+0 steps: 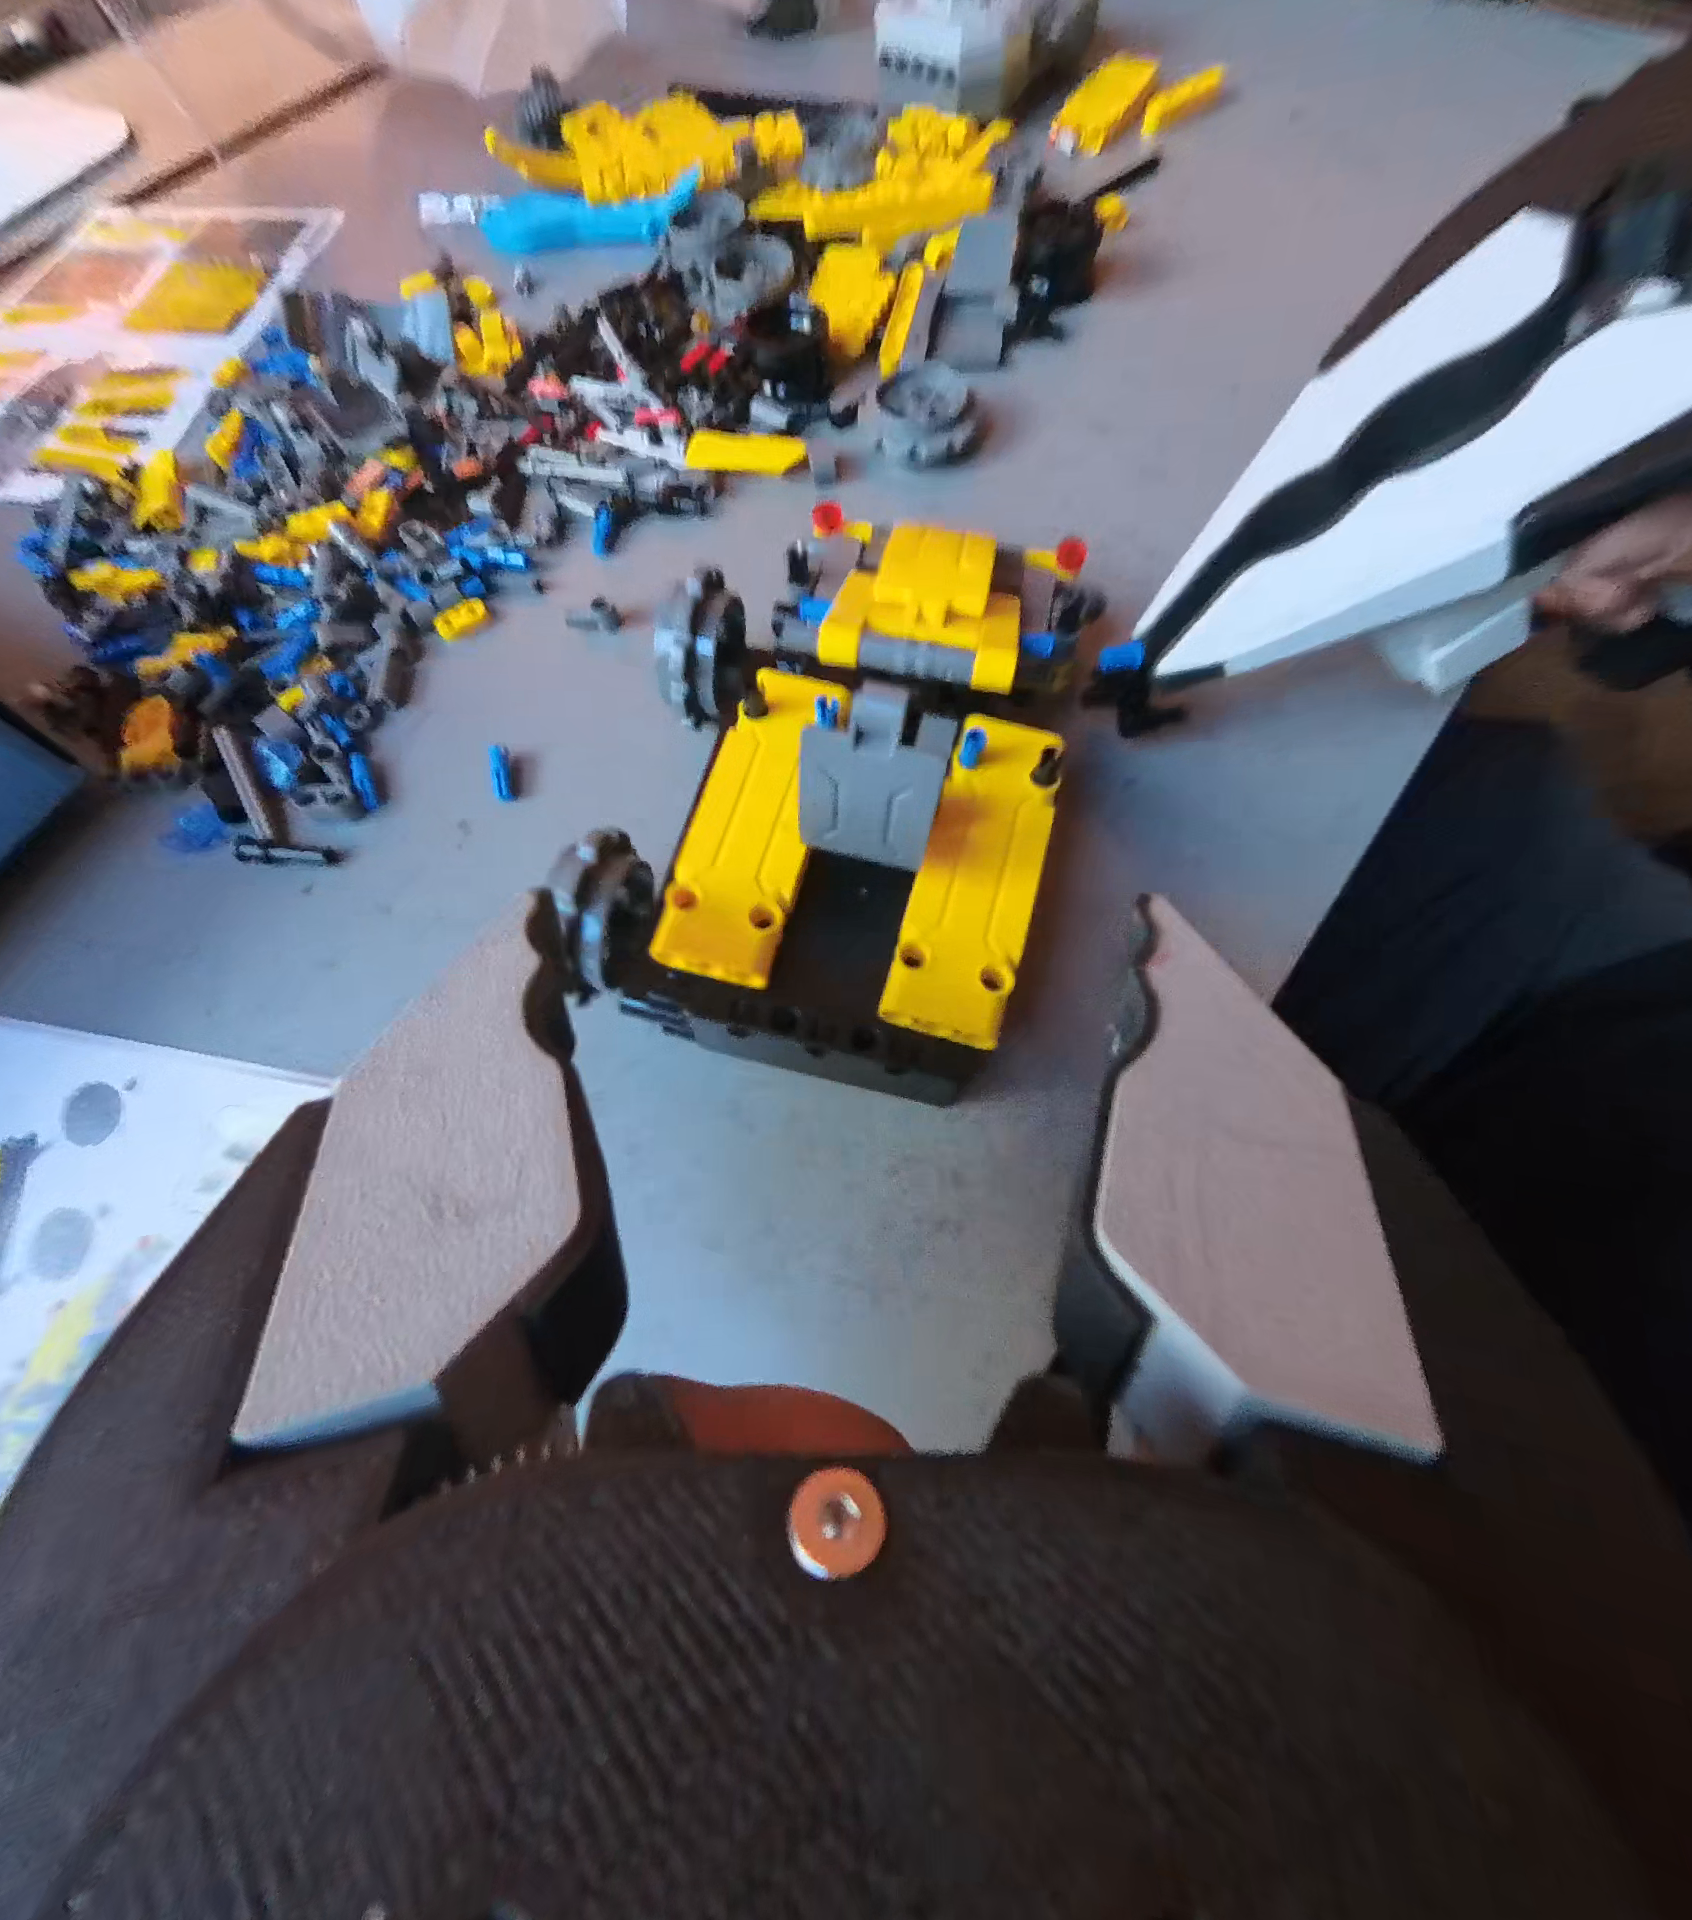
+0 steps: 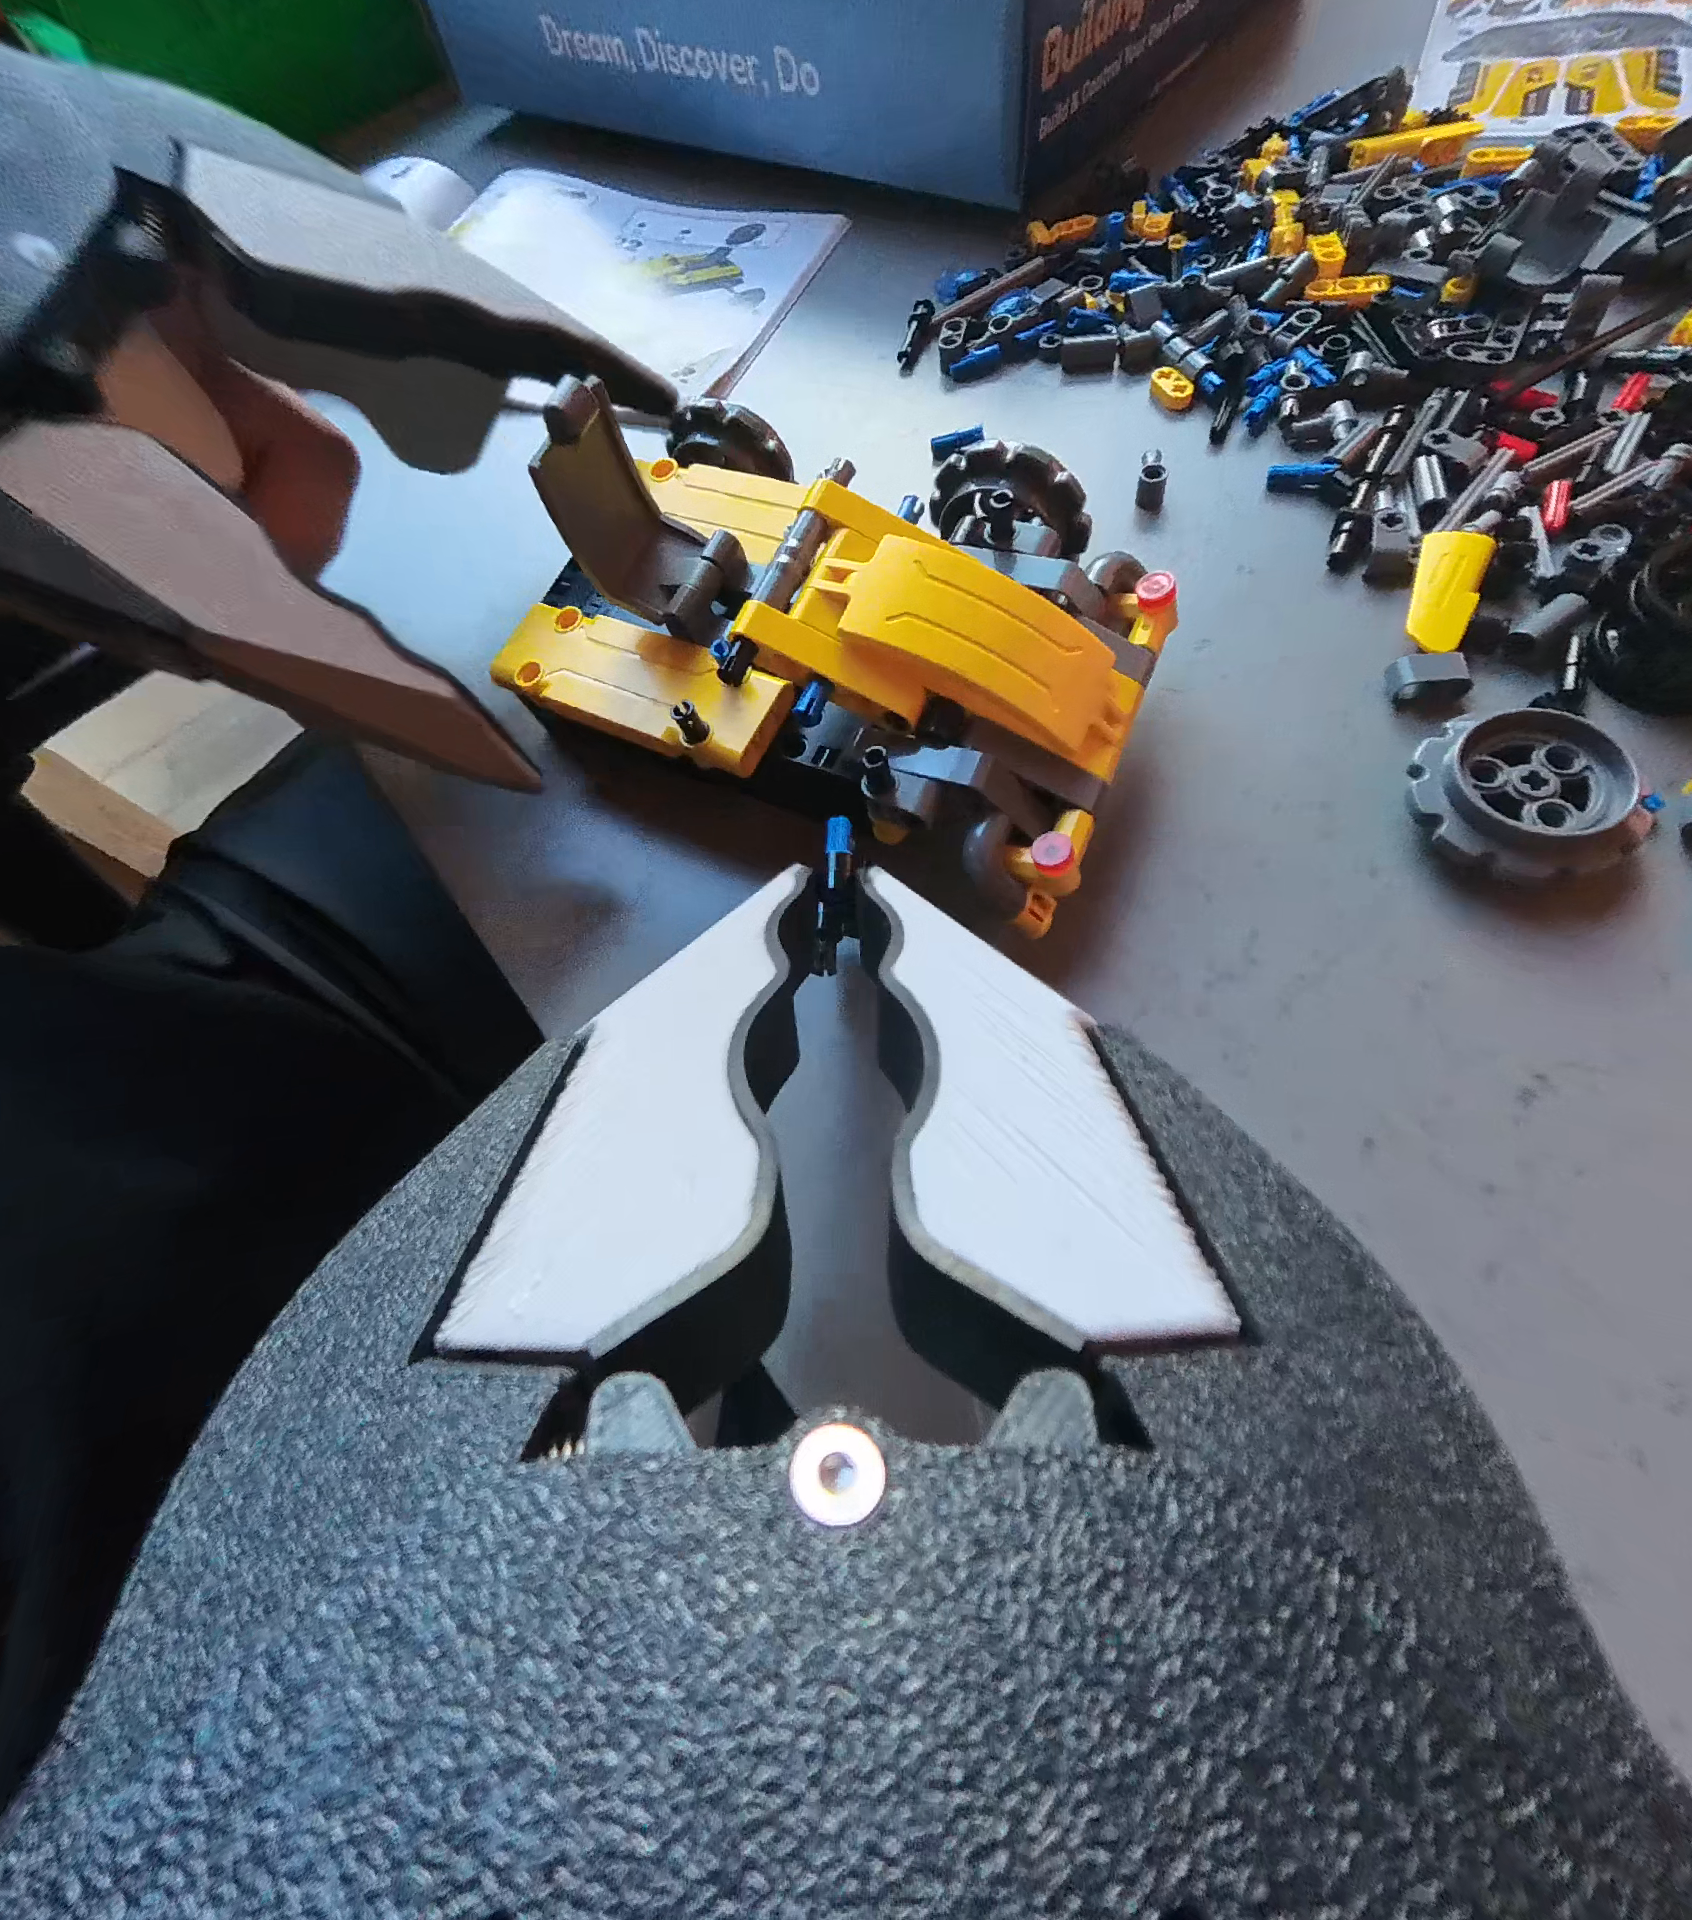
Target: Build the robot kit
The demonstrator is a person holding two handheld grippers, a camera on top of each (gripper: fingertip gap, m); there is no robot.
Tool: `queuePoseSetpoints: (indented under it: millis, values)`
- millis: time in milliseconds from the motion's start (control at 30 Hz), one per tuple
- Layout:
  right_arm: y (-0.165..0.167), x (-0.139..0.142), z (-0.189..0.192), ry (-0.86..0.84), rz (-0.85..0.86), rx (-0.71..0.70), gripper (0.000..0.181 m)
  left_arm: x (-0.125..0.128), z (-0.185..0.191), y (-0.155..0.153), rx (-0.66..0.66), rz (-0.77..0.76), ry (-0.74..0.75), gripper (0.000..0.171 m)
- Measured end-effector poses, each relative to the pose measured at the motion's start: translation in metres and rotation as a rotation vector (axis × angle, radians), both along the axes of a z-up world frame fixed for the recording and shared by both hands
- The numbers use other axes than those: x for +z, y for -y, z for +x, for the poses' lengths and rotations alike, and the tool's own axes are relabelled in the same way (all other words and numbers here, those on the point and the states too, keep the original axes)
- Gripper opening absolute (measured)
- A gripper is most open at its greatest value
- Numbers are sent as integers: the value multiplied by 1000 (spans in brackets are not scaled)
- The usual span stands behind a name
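A yellow and black brick-built car (image 1: 863, 831) stands on the grey table (image 1: 821, 1247). My left gripper (image 1: 847, 935) is open and empty, with its brown fingers either side of the car's rear end. Its left fingertip is beside the rear wheel (image 1: 603, 914). My right gripper (image 2: 834, 883) has white fingers and is shut on a small blue and black pin (image 2: 836, 842). It holds the pin just beside the car's side (image 2: 925, 623), near a red stud. The right gripper also shows in the left wrist view (image 1: 1148, 665). The left gripper also shows in the right wrist view (image 2: 572, 582).
A large pile of loose yellow, blue, black and grey pieces (image 1: 302, 582) lies beyond the car and also shows in the right wrist view (image 2: 1444, 312). A loose grey wheel (image 2: 1533, 795), an instruction booklet (image 2: 676, 260) and a blue box (image 2: 769, 94) are nearby. A person's dark-clothed leg (image 1: 1548, 1039) is at the table edge. My right tips are roughly 12 cm from the loose grey wheel (image 2: 1533, 795). The left camera catches it too, in the left wrist view (image 1: 925, 410).
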State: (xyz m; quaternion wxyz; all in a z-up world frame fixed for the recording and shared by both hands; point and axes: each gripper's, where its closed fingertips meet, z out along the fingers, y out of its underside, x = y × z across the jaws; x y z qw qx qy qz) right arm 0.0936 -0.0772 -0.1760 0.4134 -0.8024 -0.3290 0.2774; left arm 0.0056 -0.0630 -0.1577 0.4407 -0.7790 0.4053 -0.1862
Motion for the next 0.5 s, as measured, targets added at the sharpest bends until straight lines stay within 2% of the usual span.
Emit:
queuePoseSetpoints:
  millis: [67,133,300,400,500]
  values:
    - [0,-1,-1,-6,0,0,7,13,-2,-6,-13,45,-26,102]
    - [-1,-1,-2,-12,5,-9,7,15,0,-15,-42,52,-87,105]
    - [-3,-2,-5,-21,3,-38,7,-10,19,-15,-186,-56,-215,108]
    - [-4,-3,-4,-30,7,-58,7,-23,24,-16,-205,-91,-247,92]
    - [-4,-1,-6,-56,5,-65,7,-34,29,-14,-225,-130,-251,86]
